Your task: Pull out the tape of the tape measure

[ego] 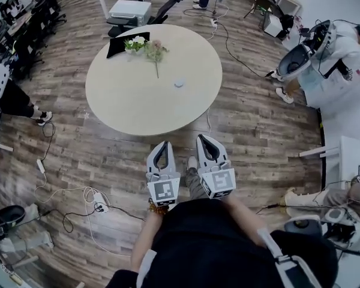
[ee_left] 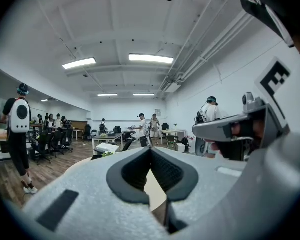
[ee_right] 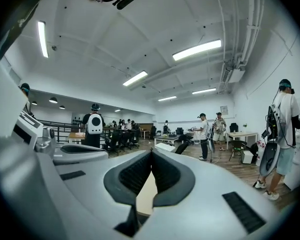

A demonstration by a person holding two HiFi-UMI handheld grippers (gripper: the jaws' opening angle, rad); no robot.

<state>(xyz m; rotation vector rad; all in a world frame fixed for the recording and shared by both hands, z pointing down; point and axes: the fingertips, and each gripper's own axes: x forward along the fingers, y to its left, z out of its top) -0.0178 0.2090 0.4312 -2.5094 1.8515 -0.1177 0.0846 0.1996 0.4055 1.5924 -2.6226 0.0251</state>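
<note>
A small pale round object, apparently the tape measure (ego: 179, 83), lies near the middle of the round beige table (ego: 132, 104). Both grippers hang side by side short of the table's near edge, over the wood floor, pointing level toward the table. My left gripper (ego: 165, 143) has its jaw tips touching and holds nothing; in the left gripper view its tips (ee_left: 150, 149) meet with the tabletop showing beneath them. My right gripper (ego: 201, 137) is likewise shut and empty, with its tips (ee_right: 151, 151) closed in the right gripper view. The tape measure shows in neither gripper view.
A small bunch of flowers (ego: 145, 45) and a black flat item (ego: 121, 41) lie at the table's far side. Office chairs (ego: 168, 2) stand beyond it. Cables and a power strip (ego: 99, 201) trail on the floor at left. A person in white (ego: 333, 59) stands at right.
</note>
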